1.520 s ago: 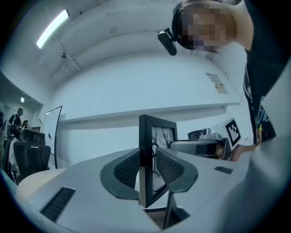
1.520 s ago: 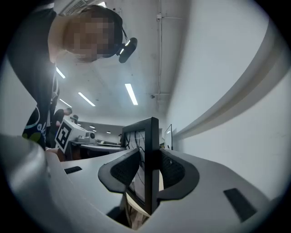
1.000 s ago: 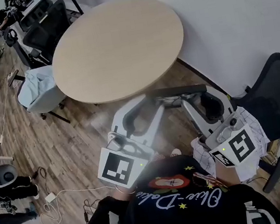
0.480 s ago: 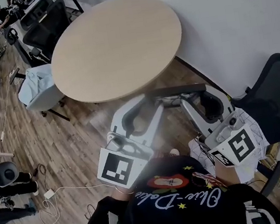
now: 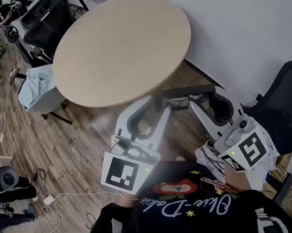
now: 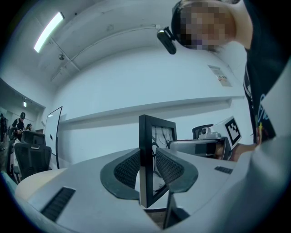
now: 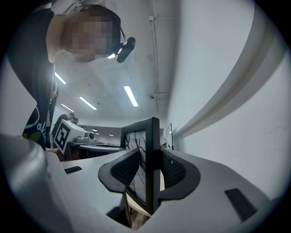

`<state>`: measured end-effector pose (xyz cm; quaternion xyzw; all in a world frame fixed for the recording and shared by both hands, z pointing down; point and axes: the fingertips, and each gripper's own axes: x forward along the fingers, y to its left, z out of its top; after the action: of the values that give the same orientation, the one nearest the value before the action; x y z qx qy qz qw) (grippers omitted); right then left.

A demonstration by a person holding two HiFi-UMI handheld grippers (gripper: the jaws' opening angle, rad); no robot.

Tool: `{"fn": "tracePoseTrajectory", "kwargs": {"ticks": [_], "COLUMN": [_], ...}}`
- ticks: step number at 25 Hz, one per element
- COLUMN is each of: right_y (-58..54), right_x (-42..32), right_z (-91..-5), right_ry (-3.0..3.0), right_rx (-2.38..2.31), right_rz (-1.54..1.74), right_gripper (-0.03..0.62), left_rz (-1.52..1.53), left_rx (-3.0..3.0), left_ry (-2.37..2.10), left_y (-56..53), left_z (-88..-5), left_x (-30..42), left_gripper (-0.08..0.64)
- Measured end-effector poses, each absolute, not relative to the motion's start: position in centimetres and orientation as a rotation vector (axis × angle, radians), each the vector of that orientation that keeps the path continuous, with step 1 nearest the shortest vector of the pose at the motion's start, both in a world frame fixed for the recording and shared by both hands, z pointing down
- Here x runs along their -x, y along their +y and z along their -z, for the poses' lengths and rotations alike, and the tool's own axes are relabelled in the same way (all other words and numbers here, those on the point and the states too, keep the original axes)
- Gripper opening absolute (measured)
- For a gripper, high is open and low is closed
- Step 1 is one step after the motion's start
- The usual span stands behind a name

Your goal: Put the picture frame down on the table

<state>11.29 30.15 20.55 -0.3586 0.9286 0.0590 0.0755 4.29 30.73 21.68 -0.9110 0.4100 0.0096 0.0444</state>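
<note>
Black-edged and glazed, the picture frame (image 5: 183, 92) is carried upright between the two tools and has not yet reached the table (image 5: 124, 45). The left hand-held gripper (image 6: 148, 166) has its two ribbed pads pressed on the frame's left upright, one pad against each face; the right hand-held gripper (image 7: 152, 170) clamps the opposite upright in the same manner. Both sets of jaws therefore stand partly apart, stopped only by the thickness of the moulding between them. In the head view the frame appears edge-on as a dark bar spanning the two grippers, positioned over the wooden floor (image 5: 84, 145) just beside the near rim of the round, pale wood table, not above its top. No part of the frame touches the table. Judged from this position, the pick-up and grip are complete, and the approach is nearly finished. Remaining steps: carry the frame forward over the table top, lower it until it bears on the surface, then open both hand-held grippers and withdraw them. Whether the frame has a rear stand cannot be determined.
</note>
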Motion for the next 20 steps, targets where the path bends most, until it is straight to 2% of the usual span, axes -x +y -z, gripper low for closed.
{"fn": "tracePoseTrajectory", "kwargs": {"ticks": [20], "right_y": [18.3], "right_x": [-9.7], "right_z": [-21.2], "right_ry": [2.776], "right_rx": [1.216], "right_rz": [-0.198], "right_gripper": [0.118], "left_rz": [-0.102], "left_rx": [2.852], "left_ry": [1.147], "left_y": [18.3], "left_z": [-22.5], "left_x": [-2.7], "left_gripper": [0.104]}}
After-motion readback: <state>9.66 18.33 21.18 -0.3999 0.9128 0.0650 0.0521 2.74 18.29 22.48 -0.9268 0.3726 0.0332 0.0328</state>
